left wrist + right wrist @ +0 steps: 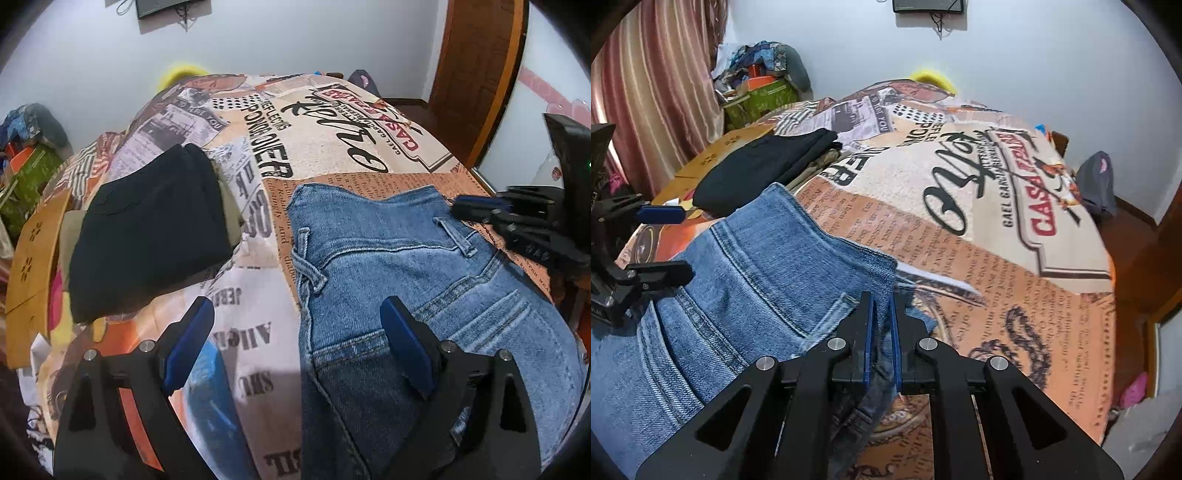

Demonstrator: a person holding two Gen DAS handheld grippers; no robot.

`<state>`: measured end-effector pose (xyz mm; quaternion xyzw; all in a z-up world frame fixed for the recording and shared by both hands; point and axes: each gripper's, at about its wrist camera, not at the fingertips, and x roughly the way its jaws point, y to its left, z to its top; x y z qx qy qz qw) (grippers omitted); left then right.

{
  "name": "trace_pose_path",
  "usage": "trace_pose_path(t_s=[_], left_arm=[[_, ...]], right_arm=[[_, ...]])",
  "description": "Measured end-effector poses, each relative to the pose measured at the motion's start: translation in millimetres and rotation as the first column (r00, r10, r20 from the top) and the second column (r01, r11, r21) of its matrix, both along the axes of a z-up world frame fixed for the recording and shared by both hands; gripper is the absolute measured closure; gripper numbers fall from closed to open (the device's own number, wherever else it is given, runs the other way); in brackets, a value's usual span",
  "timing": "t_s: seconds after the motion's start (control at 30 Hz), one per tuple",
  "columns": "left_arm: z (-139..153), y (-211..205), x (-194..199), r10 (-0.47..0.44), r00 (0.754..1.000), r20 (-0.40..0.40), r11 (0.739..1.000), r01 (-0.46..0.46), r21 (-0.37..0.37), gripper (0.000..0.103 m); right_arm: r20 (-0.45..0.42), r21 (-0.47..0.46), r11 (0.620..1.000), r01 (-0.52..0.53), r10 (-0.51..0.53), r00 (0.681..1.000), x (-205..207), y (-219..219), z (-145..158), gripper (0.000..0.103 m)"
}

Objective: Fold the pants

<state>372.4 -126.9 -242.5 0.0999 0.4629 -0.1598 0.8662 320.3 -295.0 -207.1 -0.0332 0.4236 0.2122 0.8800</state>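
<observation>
Blue jeans (388, 266) lie on the printed bedspread, waistband toward the far side, back pocket up. My left gripper (297, 317) is open, its right finger over the jeans' left edge, its left finger over the bedspread. In the right wrist view the jeans (746, 295) fill the lower left. My right gripper (881, 314) is shut on the jeans' waistband edge, with denim pinched between the blue pads. The right gripper also shows in the left wrist view (476, 212) at the waistband's right corner. The left gripper shows open in the right wrist view (661, 243).
A folded black garment (147, 232) lies on the bed left of the jeans, over a beige one. A cardboard box (33, 258) stands at the bed's left edge. Clutter (757, 85) is piled in the far corner by a curtain. A wooden door (476, 74) is at the right.
</observation>
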Motion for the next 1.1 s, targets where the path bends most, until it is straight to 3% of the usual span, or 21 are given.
trace_pose_path(t_s=[0.13, 0.2, 0.23, 0.37, 0.5, 0.83, 1.1], left_arm=[[22, 12, -15, 0.017, 0.998, 0.052, 1.000, -0.016, -0.013, 0.011], [34, 20, -25, 0.020, 0.996, 0.082, 0.999, -0.017, -0.034, 0.011], [39, 23, -29, 0.024, 0.996, 0.088, 0.999, -0.020, -0.047, 0.011], [51, 36, -45, 0.019, 0.997, 0.077, 0.995, -0.011, -0.103, 0.011], [53, 39, -63, 0.018, 0.996, 0.087, 0.996, -0.011, -0.084, 0.011], [24, 41, -71, -0.028, 0.998, -0.058, 0.981, 0.017, -0.195, 0.011], [-7, 30, -42, -0.068, 0.981, -0.184, 0.975, 0.026, -0.221, 0.011]], right_arm=[[0.017, 0.010, 0.998, 0.054, -0.054, 0.998, -14, -20, 22, 0.088], [0.018, 0.037, 0.997, 0.067, -0.068, 0.998, -25, -31, 36, 0.067], [0.017, 0.049, 0.996, 0.079, -0.079, 0.997, -32, -36, 43, 0.062], [0.064, 0.039, 0.996, 0.077, -0.079, 0.995, -64, -38, 66, 0.058], [0.056, 0.044, 0.998, 0.049, -0.051, 0.997, -88, -28, 75, 0.035], [0.006, 0.031, 0.995, 0.096, -0.096, 0.995, -110, -4, 55, 0.029], [-0.163, 0.106, 0.988, 0.110, -0.092, 0.982, -88, -5, 22, 0.029]])
